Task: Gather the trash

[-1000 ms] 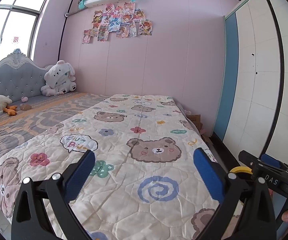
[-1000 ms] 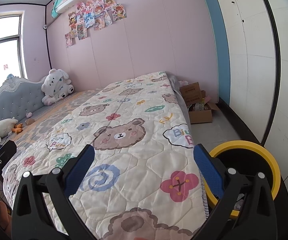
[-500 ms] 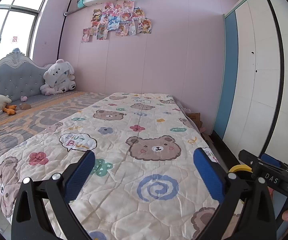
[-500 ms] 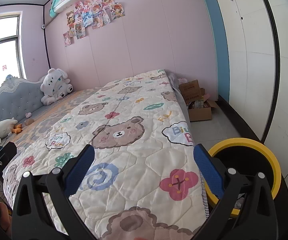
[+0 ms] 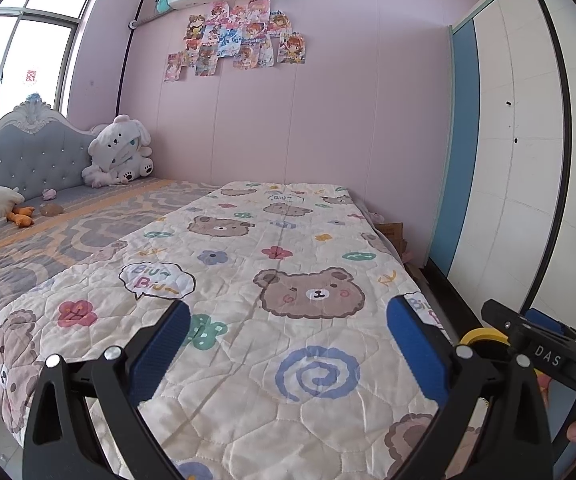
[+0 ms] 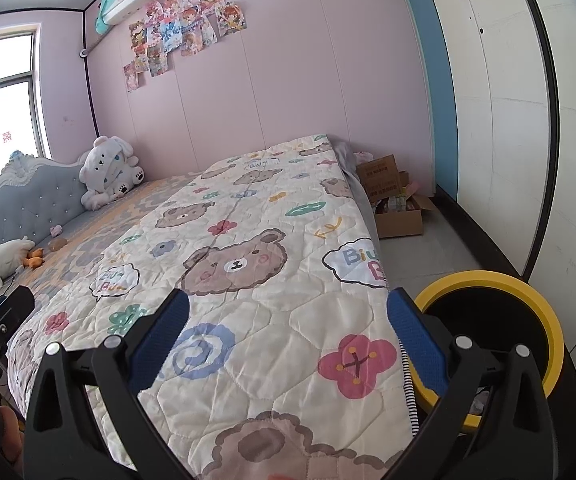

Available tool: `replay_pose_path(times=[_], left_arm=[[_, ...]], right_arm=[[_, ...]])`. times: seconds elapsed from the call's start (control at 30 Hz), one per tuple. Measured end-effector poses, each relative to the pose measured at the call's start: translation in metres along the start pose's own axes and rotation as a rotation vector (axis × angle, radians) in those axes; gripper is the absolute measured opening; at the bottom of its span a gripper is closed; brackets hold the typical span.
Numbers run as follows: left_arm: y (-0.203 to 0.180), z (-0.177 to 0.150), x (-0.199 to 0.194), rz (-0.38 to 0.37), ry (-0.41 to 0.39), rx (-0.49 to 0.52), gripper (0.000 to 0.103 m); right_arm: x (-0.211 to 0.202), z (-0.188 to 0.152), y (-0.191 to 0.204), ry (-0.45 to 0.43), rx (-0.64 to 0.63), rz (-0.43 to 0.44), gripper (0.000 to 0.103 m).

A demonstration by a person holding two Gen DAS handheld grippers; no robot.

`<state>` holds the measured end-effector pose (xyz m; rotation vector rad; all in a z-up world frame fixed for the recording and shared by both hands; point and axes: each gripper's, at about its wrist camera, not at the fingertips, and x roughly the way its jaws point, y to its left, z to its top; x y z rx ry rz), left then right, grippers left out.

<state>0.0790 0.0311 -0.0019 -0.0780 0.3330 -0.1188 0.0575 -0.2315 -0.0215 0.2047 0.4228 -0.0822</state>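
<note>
Plainly, a bed (image 5: 88, 248) under a bear-print quilt (image 6: 272, 280) fills both views, with a white plush dog (image 5: 118, 152) in its far head-end corner. On the floor just off the bed's near right corner stands a yellow-rimmed trash bin (image 6: 543, 312), bits of litter barely visible inside. Both the left gripper (image 5: 288, 344) and the right gripper (image 6: 288, 340) hover over the bed's foot edge, spread wide, holding nothing.

Bin (image 6: 527, 292) contents hidden; cardboard box (image 6: 401, 220) contents unclear.
</note>
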Motion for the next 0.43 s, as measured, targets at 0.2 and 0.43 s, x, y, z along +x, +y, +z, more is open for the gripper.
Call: replay_pose_path(times=[0.2, 0.43], left_arm=[[-0.0010, -0.0009, 0.0020, -0.004, 0.002, -0.004, 0.095], [-0.0024, -0.0006, 0.0035, -0.009, 0.005, 0.000, 0.095]], right_arm=[[0.0005, 0.0004, -0.0008, 0.002, 0.002, -0.001, 0.095], [0.0006, 0.0009, -0.0014, 0.001, 0.001, 0.000, 0.095]])
